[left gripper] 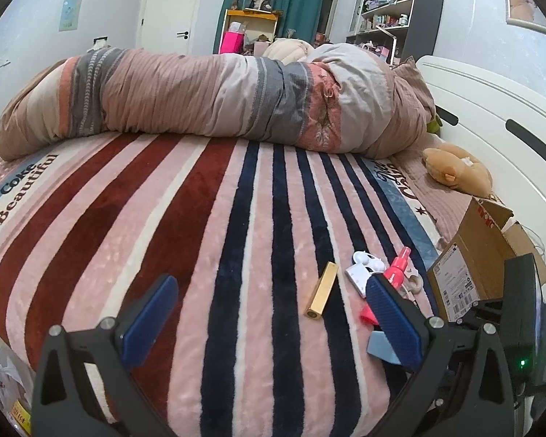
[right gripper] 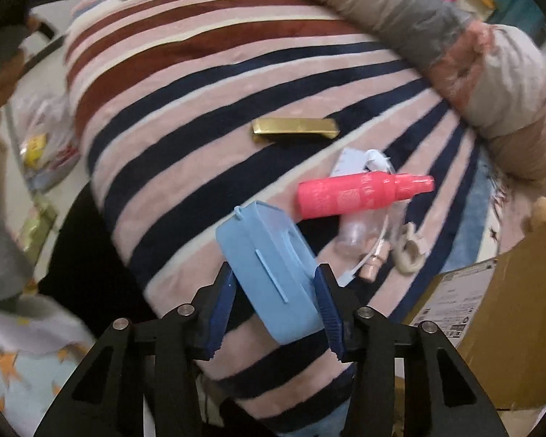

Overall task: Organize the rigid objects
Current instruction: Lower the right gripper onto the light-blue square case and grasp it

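Right gripper (right gripper: 275, 298): my fingers clamp the blue case (right gripper: 269, 269), lower centre.
Left gripper (left gripper: 269, 324): fingers spread, empty.
Cardboard box (left gripper: 469, 266): right edge; contents hidden, I think.

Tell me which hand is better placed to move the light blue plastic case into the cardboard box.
Right. The right tongs already straddle the light blue plastic case, pads against its sides, and the open cardboard box sits just beside them. The left tongs are open and empty over the striped blanket.

Soft indoor light; fisheye-bent edges, right wrist view motion-blurred.
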`<state>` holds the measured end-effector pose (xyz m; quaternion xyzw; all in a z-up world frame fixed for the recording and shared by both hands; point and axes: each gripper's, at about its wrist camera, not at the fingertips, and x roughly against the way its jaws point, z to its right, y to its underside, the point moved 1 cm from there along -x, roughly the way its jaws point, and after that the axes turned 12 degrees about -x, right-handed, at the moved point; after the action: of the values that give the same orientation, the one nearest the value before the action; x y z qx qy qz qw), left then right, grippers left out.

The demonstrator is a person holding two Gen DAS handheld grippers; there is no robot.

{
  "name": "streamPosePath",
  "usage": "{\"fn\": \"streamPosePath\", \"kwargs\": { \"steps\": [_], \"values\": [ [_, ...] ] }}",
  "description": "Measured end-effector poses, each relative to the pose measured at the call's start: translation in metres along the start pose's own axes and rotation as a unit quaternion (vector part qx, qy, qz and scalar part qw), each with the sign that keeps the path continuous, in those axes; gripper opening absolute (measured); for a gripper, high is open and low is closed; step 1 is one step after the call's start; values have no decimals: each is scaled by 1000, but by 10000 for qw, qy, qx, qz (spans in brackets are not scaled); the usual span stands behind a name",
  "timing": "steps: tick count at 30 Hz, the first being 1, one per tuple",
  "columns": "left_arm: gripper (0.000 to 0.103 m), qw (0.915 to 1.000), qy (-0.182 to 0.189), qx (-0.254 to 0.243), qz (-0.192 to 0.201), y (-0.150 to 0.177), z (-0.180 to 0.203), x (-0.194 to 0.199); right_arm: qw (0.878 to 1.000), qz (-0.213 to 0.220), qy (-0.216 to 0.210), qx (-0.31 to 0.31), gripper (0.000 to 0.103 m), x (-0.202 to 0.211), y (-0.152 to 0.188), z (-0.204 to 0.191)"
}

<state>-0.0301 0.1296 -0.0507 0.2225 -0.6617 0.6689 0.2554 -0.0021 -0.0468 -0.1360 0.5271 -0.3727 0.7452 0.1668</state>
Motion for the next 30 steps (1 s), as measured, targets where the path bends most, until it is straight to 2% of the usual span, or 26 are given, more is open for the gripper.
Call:
{"fn": "streamPosePath", "kwargs": {
  "steps": [2,4,6,7,10,14,17,18,22,23,24,25,26,28,30],
  "values": [
    [103,10000,-17,25,-3,1,-3,1,9996,133,-43,-242,39,0,-1,-1],
    [103,10000,-37,57,-9,2,-6,2,9987,397,15,-304,34,4,-3,-7],
    [103,9999,-69,91,-16,3,-8,3,9958,770,255,-426,24,6,-12,-9],
    [103,9999,-85,107,-22,4,-10,3,9935,941,227,-593,24,6,-21,-9],
    [103,9997,-174,151,-55,6,-16,5,9923,1000,64,-732,24,-7,-38,-14],
    [103,9993,-289,233,-104,10,-27,5,9896,1151,60,-863,26,-15,-42,-22],
    [103,9989,-329,281,-162,12,-32,2,9853,913,-644,-1292,37,-19,-33,-17],
    [103,9989,-320,285,-168,12,-32,1,9842,858,-737,-1362,42,-22,-29,-18],
    [103,9991,-273,274,-170,14,-32,2,9833,983,-661,-1380,46,-27,-20,-25],
    [103,9991,-274,268,-168,14,-32,3,9806,1029,-771,-1483,53,-27,-19,-24],
    [103,9991,-270,266,-168,14,-32,3,9769,1059,-966,-1583,64,-27,-19,-23],
    [103,9992,-254,261,-174,14,-32,3,9741,1088,-1101,-1649,70,-28,-19,-23],
    [103,9992,-254,257,-188,15,-31,3,9734,1095,-1087,-1694,80,-29,-19,-23],
    [103,9992,-233,244,-219,16,-31,3,9769,972,-806,-1724,82,-39,-16,-25],
    [103,9992,-206,238,-262,17,-32,1,9765,923,-857,-1748,84,-48,-12,-26]
  ]
}}
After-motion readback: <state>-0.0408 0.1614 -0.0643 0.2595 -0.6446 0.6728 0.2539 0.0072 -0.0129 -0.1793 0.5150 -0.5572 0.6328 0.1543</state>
